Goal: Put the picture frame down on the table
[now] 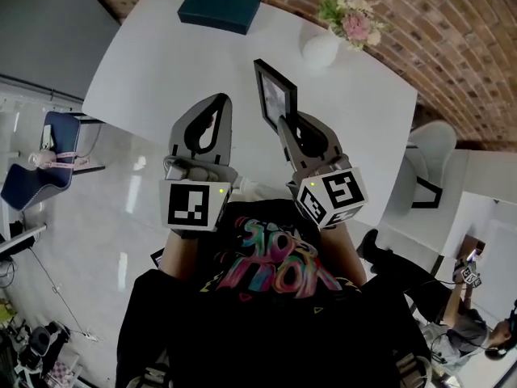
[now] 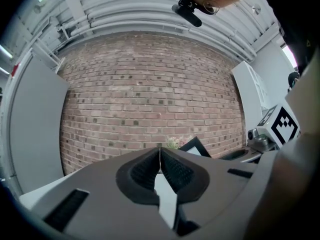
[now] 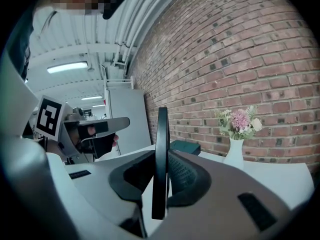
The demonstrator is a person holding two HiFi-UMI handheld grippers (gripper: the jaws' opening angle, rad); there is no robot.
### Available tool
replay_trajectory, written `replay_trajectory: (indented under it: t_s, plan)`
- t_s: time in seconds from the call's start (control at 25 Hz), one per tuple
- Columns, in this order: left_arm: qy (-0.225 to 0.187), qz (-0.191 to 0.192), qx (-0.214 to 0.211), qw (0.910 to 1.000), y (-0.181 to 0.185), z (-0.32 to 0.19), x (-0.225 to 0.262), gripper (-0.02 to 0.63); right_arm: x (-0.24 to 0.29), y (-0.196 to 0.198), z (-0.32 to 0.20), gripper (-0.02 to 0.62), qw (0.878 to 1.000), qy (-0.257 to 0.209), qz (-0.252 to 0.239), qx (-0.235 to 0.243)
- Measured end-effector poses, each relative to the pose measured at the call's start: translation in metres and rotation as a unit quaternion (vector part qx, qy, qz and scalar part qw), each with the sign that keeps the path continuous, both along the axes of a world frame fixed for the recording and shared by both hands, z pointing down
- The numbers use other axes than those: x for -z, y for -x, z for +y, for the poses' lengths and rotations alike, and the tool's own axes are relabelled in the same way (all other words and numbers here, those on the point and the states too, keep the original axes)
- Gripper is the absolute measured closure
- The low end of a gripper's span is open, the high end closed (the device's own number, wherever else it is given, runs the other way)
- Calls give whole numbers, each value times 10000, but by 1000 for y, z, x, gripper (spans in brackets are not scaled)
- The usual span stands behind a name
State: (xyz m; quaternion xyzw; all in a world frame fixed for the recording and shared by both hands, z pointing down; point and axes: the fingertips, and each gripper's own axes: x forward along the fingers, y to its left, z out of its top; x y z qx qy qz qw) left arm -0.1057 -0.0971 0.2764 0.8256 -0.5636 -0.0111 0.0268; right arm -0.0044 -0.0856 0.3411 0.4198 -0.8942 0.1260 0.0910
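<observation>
White table [image 1: 153, 71] before a brick wall [image 1: 452, 47]: black-rimmed picture frame [image 1: 275, 95] with a pale print, upright, clamped at its lower edge between the jaws of the right gripper [image 1: 291, 124] over the table's near half. Left gripper [image 1: 218, 102] just beside it, jaws together on nothing. Teal box [image 1: 220, 6] and white vase [image 1: 321, 48] of pink flowers stand at the far edge, apart from the frame.

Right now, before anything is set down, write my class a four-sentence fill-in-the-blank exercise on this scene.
The right tongs are shut on a black ____. The left tongs are shut and hold ____. The pink flowers stand in a white ____. The teal box lies on the white ____.
Missing words: picture frame; nothing; vase; table.
</observation>
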Motion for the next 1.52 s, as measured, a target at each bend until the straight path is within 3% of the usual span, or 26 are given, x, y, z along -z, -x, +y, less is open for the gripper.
replay_trajectory:
  t_s: [0.32,0.76,0.92,1.2,1.52]
  plan:
    - [79,-47,-146,9999,-32,-68,0,578,1,-21,-63,506,10000,65,-58,45]
    - [212,-59,-565,9982,-48,-112,-9,578,-15,-31,-94,506,9992,285,69,-269]
    - [280,-61,-897,9956,-54,-123,-13,578,-17,-36,-100,506,9978,318,88,-577]
    - [407,-68,-1117,9929,-58,-133,-26,578,-25,-42,-110,506,9955,485,-44,-815]
    - [451,-47,-1234,9913,-56,-129,-36,578,-40,-38,-107,506,9943,685,-26,-812]
